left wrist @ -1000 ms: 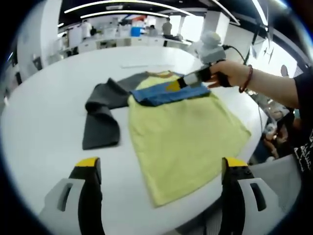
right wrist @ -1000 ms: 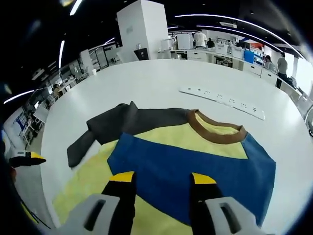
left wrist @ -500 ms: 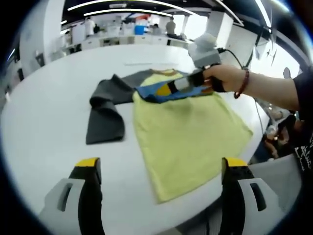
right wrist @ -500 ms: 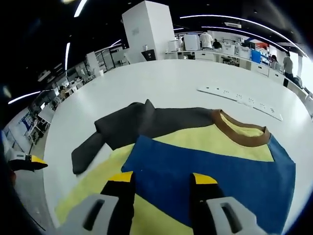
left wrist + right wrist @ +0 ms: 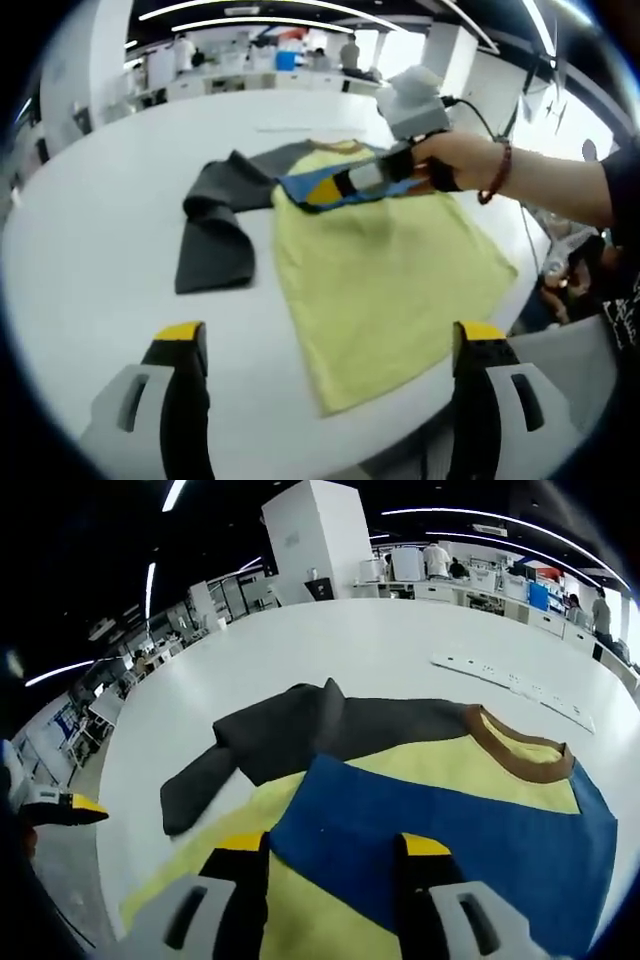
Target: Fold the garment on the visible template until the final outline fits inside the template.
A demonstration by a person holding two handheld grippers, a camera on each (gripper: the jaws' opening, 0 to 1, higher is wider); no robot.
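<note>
White table (image 5: pixel 90 210) carries the shirt (image 5: pixel 380 270), 1 blue sleeve folded across its chest; right gripper (image 5: pixel 330 848) grasps that sleeve, left gripper (image 5: pixel 325 345) hangs released; grey sleeve (image 5: pixel 212 235) seemingly unfolded

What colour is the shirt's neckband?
Brown; the neckband shows best in the right gripper view.

A broad white table (image 5: pixel 330 650) fills the room's middle. At twelve o'clock stands a white pillar (image 5: pixel 312 535). Ceiling light strips (image 5: pixel 260 10) curve overhead.
</note>
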